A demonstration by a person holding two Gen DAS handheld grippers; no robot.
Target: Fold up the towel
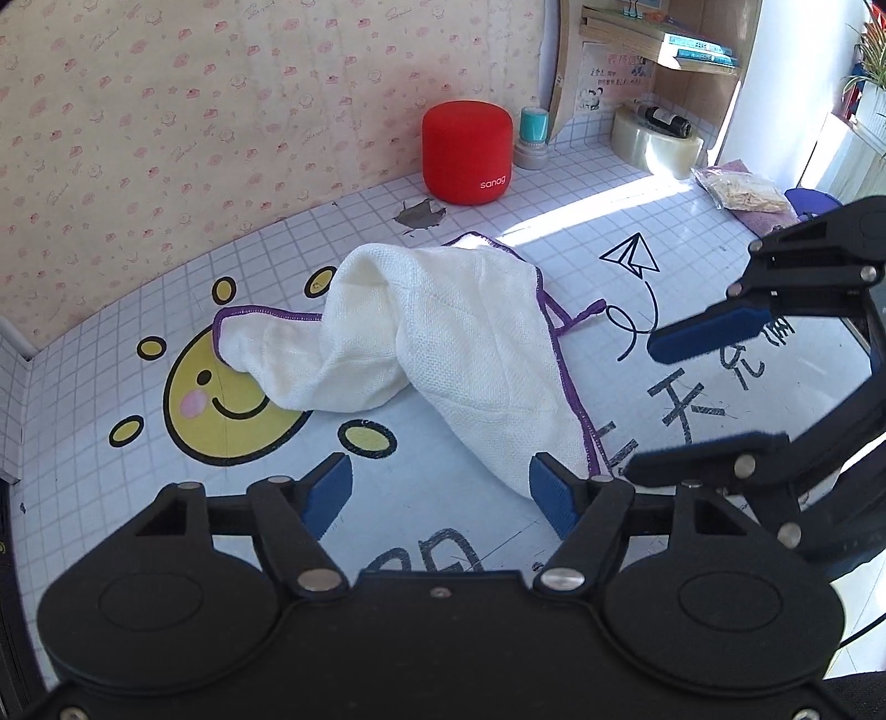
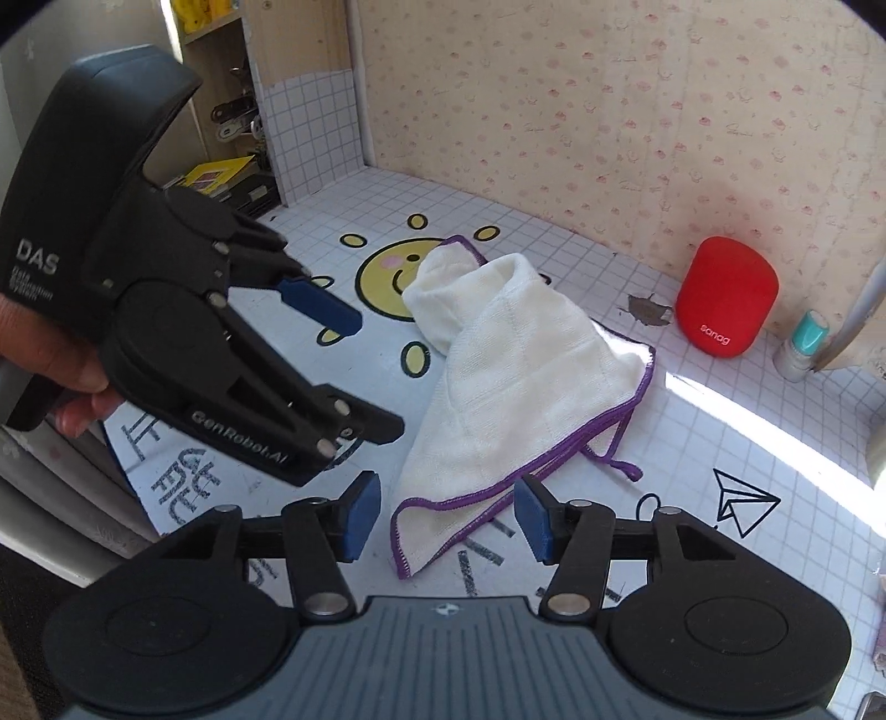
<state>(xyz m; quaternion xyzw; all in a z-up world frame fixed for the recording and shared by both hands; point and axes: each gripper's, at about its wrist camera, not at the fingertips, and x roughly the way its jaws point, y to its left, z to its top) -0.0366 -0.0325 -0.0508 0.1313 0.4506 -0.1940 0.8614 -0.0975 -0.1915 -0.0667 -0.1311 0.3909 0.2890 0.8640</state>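
A white towel (image 1: 421, 332) with purple stitched edges lies crumpled and loosely rolled on the tiled table, over a yellow smiley-sun drawing. It also shows in the right wrist view (image 2: 515, 376), with a corner near the bottom. My left gripper (image 1: 440, 495) is open and empty, its right finger beside the towel's near corner. My right gripper (image 2: 448, 523) is open and empty, just above the towel's near corner. The right gripper also shows in the left wrist view (image 1: 675, 399), open, right of the towel. The left gripper also shows in the right wrist view (image 2: 365, 376), open, left of the towel.
A red speaker (image 1: 467, 152) and a small teal bottle (image 1: 532, 138) stand at the back wall. A tape roll (image 1: 653, 141) and a snack bag (image 1: 742, 191) lie at the back right. A shelf with books (image 1: 664, 44) is above. A chipped spot (image 1: 421, 213) marks the table.
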